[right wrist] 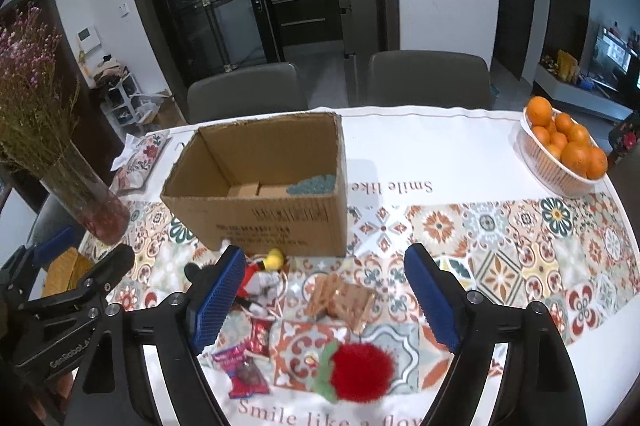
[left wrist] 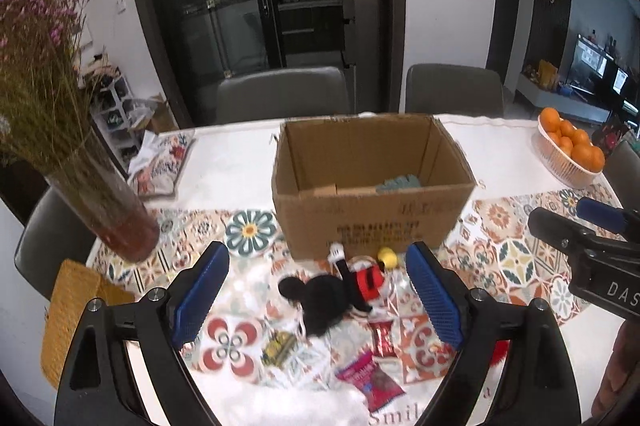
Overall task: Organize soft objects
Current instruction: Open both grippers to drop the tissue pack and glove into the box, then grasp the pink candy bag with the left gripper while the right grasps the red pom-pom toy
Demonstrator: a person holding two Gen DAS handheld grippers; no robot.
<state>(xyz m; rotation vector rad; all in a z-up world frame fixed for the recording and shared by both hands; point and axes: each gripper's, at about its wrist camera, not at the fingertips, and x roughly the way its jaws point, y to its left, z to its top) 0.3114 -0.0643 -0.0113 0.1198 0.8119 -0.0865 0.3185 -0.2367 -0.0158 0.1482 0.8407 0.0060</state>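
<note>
An open cardboard box [left wrist: 372, 181] stands mid-table, with a teal soft item [left wrist: 400, 182] inside; the box [right wrist: 260, 193] and the teal item [right wrist: 314, 183] also show in the right wrist view. A Mickey Mouse plush [left wrist: 340, 290] lies in front of the box. My left gripper [left wrist: 318, 286] is open above it, jaws on either side. A fluffy red strawberry plush [right wrist: 354, 372] lies near the table's front edge. My right gripper [right wrist: 324, 290] is open and empty above it. The Mickey plush [right wrist: 262, 276] shows partly behind the right gripper's left finger.
Snack packets [left wrist: 370, 378] and foil wrappers [right wrist: 344, 300] lie among the toys. A glass vase of dried flowers [left wrist: 100, 201] stands at left, a basket of oranges [right wrist: 564, 153] at far right, a yellow woven mat [left wrist: 72, 310] at the left edge. Chairs stand behind the table.
</note>
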